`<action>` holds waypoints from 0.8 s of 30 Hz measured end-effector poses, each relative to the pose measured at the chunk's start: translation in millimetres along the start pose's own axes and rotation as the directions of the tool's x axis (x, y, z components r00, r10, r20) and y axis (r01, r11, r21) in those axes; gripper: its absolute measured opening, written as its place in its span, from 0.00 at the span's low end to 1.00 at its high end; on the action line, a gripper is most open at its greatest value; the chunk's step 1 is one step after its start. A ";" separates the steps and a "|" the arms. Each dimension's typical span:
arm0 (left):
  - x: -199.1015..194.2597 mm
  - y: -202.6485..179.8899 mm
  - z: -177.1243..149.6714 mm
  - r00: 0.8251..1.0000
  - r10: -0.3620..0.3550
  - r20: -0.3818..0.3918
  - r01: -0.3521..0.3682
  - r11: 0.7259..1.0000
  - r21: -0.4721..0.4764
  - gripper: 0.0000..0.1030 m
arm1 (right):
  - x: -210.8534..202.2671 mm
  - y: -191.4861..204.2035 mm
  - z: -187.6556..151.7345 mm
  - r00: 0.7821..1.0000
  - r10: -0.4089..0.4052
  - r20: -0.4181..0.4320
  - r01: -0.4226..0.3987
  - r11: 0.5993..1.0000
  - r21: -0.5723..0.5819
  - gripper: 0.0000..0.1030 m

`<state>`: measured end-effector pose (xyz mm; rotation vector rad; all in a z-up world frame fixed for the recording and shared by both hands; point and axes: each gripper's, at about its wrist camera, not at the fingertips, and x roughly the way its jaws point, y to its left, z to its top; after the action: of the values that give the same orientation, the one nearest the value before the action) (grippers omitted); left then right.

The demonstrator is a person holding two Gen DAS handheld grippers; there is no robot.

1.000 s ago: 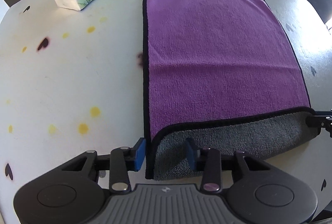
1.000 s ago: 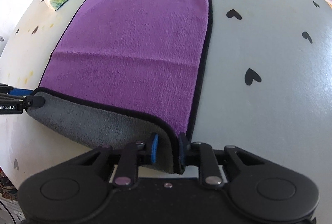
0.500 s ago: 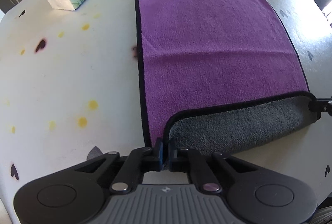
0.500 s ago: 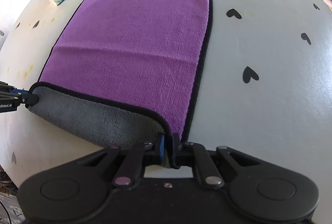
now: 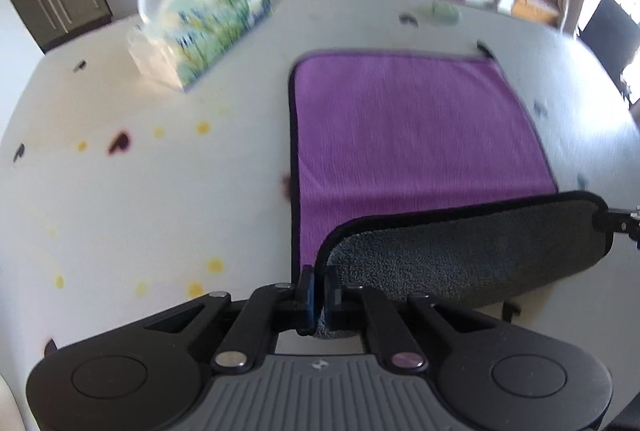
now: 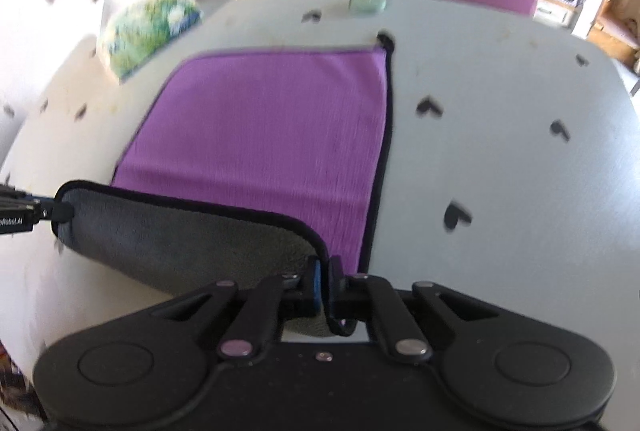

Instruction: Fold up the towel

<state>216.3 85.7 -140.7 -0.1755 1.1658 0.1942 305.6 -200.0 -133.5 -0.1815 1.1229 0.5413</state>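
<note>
White table (image 5: pixel 140 215), towel (image 5: pixel 400 135) – both tongs clamped

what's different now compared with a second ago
The left gripper has shut on the towel's near-left corner; the right gripper tightened on the near-right one. Both lifted the near edge, grey underside showing. The tissue pack and the towel's far edge stayed.

Readable text — "Robot.AI", first letters cut off, on left gripper (image 6: pixel 24 217) at 9 o'clock, right wrist view. Tissue pack (image 5: pixel 200 35) print too blurred.
</note>
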 end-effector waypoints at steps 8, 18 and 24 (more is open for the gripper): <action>-20.3 -0.4 38.8 0.992 0.023 0.126 -0.015 0.998 -0.061 0.05 | -15.6 -11.9 29.7 0.989 -0.002 0.149 -0.006 0.999 0.053 0.04; -18.9 -8.8 86.8 0.973 0.059 0.223 -0.037 0.994 -0.101 0.05 | -18.6 -12.4 70.8 0.958 -0.048 0.283 0.017 0.994 0.110 0.04; -6.2 -7.1 116.7 0.967 0.054 0.249 -0.024 0.992 -0.122 0.05 | -7.2 -10.1 99.2 0.946 -0.056 0.319 0.014 0.991 0.130 0.04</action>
<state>319.8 106.1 -89.9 -0.2259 0.9057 0.3121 388.2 -171.1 -85.4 -0.0011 0.8295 0.4471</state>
